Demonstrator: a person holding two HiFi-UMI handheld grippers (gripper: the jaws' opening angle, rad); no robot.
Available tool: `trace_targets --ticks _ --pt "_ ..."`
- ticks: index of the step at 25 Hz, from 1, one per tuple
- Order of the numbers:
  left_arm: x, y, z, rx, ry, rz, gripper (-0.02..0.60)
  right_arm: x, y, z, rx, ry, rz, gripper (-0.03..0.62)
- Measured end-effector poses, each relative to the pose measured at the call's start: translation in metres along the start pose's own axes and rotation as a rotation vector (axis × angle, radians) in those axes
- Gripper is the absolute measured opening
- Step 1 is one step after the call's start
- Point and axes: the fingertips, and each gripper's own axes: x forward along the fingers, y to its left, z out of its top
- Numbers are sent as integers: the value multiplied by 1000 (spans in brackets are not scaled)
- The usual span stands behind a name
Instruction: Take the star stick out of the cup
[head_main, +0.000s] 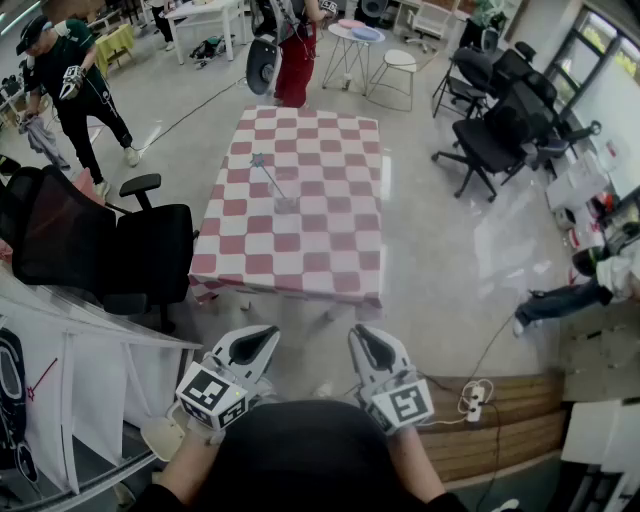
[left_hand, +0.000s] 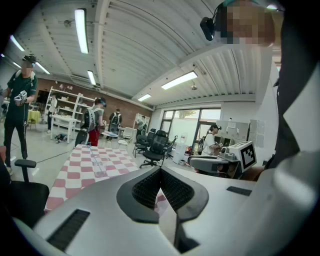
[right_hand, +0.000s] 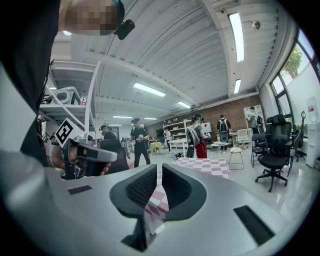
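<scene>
The cup (head_main: 286, 205), a small clear one, is standing upright near the middle of the red-and-white checked table (head_main: 330, 150), well away from all four edges and a touch closer to the left edge than the right. The star stick (head_main: 272, 182), thin and pale grey, is sitting with its lower end in the cup and leaning out over the rim, its small star tip pointing toward the table's far left corner.
</scene>
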Motion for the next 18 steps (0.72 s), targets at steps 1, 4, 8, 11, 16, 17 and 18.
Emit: trace_targets --ticks 1,4,8,11,16,17,18 --pt "2 -2 0 -3 -1 3 40 -1 -3 1 -4 -5 0 46" --pt "6 -9 0 -5 -2 11 40 -5 -11 4 -1 -8 0 45" --pt "13 -17 -2 -5 6 21 40 -10 -20 7 -1 -15 7 44" --pt "19 -24 -2 0 5 29 40 -14 -26 9 4 -31 15 44" --pt "30 -36 -3 4 10 44 40 -26 -46 5 60 -42 7 44" --pt "33 -39 -4 5 12 47 40 -29 -52 6 67 -49 7 44" --pt "37 -43 -4 5 15 50 40 -33 -57 5 70 -53 6 44"
